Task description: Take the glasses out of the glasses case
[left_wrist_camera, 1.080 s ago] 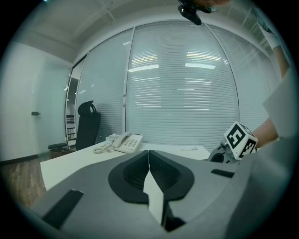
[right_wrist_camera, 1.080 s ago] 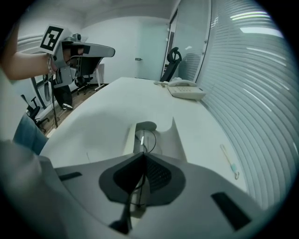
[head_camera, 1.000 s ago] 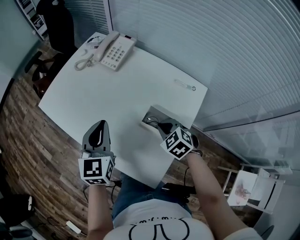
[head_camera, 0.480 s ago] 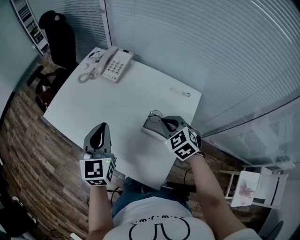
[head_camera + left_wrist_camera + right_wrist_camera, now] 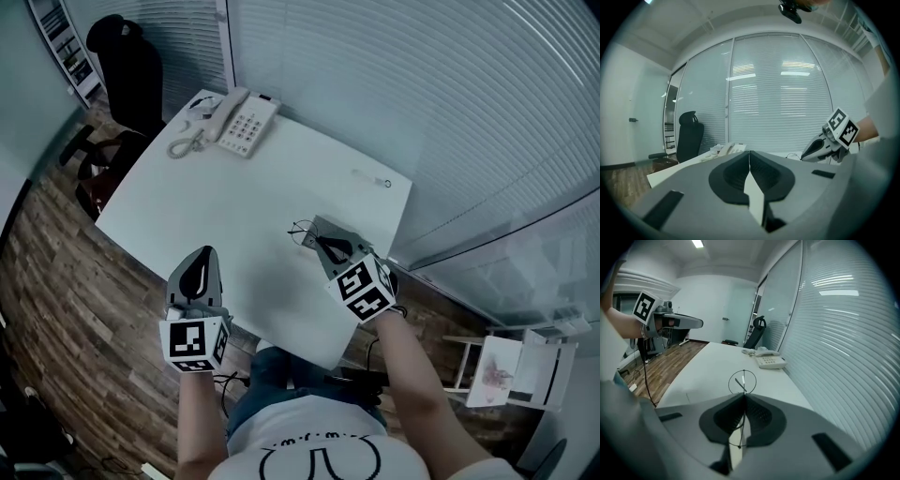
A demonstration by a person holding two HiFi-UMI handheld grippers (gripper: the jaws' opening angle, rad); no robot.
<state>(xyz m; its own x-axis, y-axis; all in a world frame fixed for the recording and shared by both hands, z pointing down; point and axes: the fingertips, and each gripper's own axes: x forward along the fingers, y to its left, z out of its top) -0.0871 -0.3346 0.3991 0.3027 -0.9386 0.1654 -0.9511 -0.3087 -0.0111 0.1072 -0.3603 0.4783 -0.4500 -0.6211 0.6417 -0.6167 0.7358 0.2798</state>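
**Glasses pinched in the right gripper over a nearly bare table**

The right gripper (image 5: 315, 240) is clamped on the thin, round, dark wire-rimmed glasses (image 5: 743, 382). One lens ring pokes out past its fingertips, and the rest of the frame runs back between the closed jaws. In the head view the glasses (image 5: 302, 231) sit over the near right part of the white table (image 5: 216, 197).

The left gripper (image 5: 749, 153) has its jaws pressed together with nothing between them. It is well apart from the right one, at the table's near edge (image 5: 200, 255).

A white desk telephone (image 5: 239, 117) with a coiled cord lies at the far left corner, well away from both grippers. A black office chair (image 5: 127, 66) stands beyond it on the wooden floor (image 5: 56, 253). Pale slatted blinds (image 5: 422, 84) close off the far side. Nothing lies between the grippers and the glasses.

The glasses case cannot be told apart from the right gripper's grey body in the head view. A small mark near the table's far right edge is too small to identify.
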